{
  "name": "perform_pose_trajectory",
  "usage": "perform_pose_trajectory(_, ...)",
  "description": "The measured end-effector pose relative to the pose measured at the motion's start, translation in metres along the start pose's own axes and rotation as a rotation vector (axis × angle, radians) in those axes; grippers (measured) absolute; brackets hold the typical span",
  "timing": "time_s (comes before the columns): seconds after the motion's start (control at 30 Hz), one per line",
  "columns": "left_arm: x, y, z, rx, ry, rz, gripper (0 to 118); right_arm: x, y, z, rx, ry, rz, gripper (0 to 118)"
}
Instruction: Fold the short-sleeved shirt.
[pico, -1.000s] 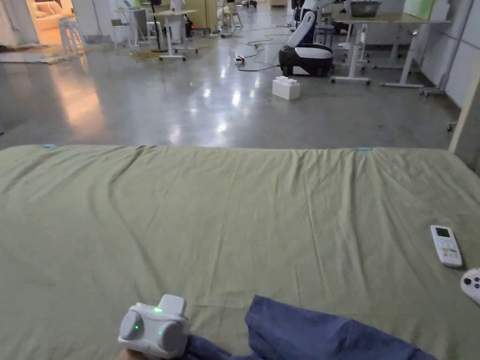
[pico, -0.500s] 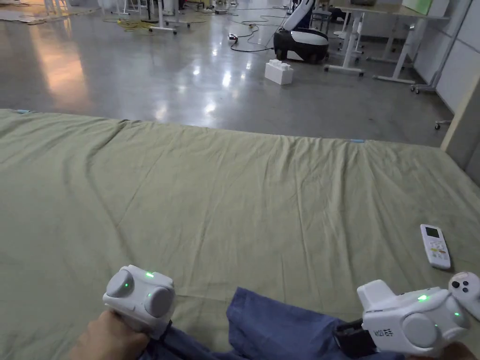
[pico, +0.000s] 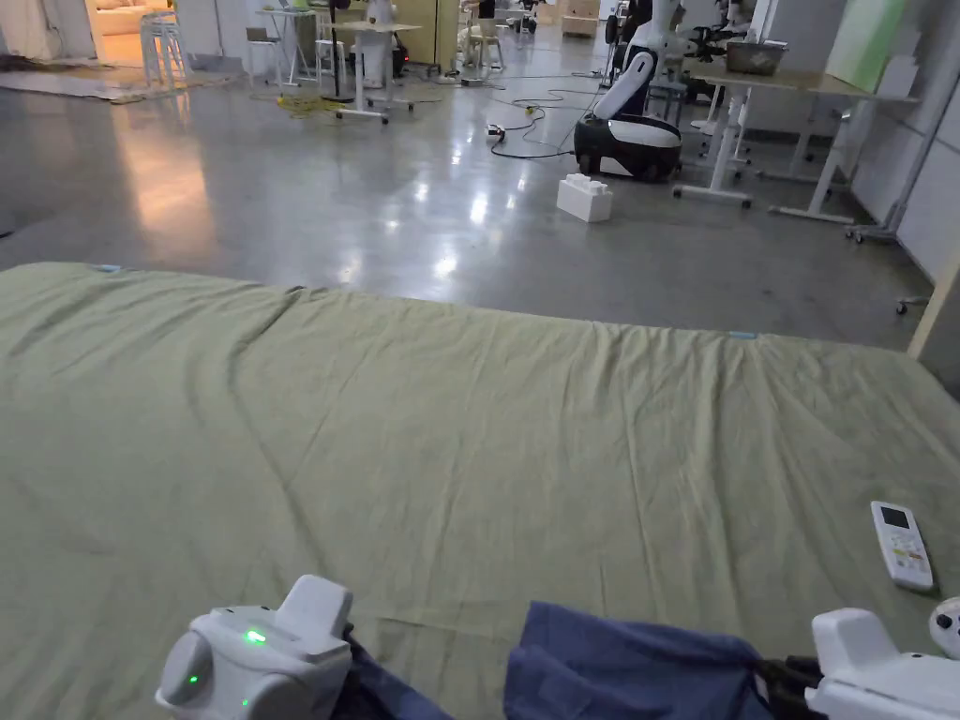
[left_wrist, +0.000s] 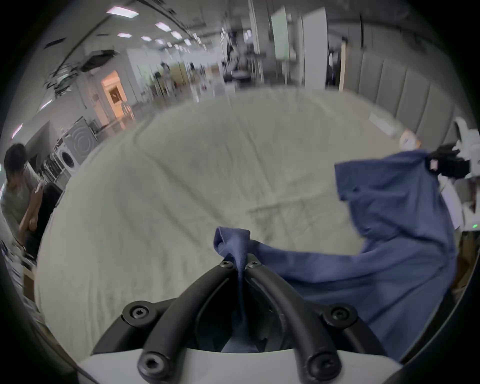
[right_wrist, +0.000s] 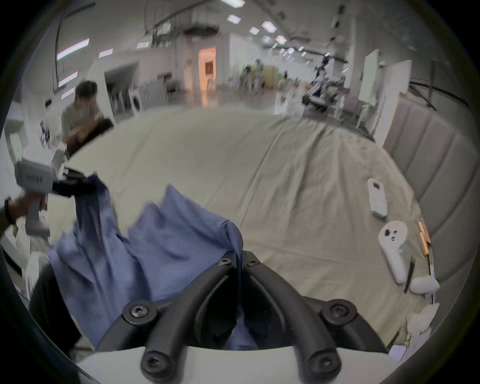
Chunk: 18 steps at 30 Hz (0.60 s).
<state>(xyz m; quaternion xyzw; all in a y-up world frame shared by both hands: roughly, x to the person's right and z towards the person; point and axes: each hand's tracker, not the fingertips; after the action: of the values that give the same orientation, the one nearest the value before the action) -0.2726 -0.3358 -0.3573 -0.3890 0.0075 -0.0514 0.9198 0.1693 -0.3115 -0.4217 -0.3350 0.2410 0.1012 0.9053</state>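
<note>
A blue short-sleeved shirt (pico: 628, 661) hangs between both grippers at the near edge of the green-sheeted bed (pico: 469, 441). My left gripper (left_wrist: 240, 265) is shut on a bunched edge of the shirt (left_wrist: 384, 246), cloth poking out past the jaws. My right gripper (right_wrist: 238, 261) is shut on another edge of the shirt (right_wrist: 145, 249). In the head view the left gripper (pico: 349, 656) sits at bottom left and the right gripper (pico: 783, 677) at bottom right, the cloth sagging between them. The shirt's lower part is hidden below the frame.
A white remote (pico: 902, 545) and a white controller (pico: 945, 625) lie on the bed at the right, near a padded headboard (right_wrist: 428, 161). A person (right_wrist: 78, 114) sits beyond the bed's left side. A polished floor with tables and a robot base (pico: 628, 141) lies beyond.
The head camera has tilted up and down. Both grippers stay shut on the shirt; they now sit lower in the head view and farther apart, with the shirt spread wider between them.
</note>
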Motion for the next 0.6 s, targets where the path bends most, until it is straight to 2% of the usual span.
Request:
perform_pose_trajectory(0.13,-0.035,0.007,0.100,0.185,-0.119,0.140,3,-0.003,0.017,0.075,0.163,-0.015,-0.106,3)
perform_pose_trajectory(0.23,-0.055,0.013,0.165,0.306,-0.127,0.225,3,-0.005,0.034,0.131,0.268,-0.024,-0.176,3)
perform_pose_trajectory(0.33,-0.067,0.027,0.236,0.450,-0.160,0.232,3,-0.015,0.059,0.191,0.320,-0.066,-0.143,3)
perform_pose_trajectory(0.47,-0.082,0.050,0.299,0.571,-0.134,0.230,3,-0.012,0.095,0.259,0.489,-0.108,-0.198,3)
perform_pose_trajectory(0.6,-0.085,0.076,0.355,0.672,-0.071,0.217,3,-0.006,0.132,0.307,0.604,-0.161,-0.177,3)
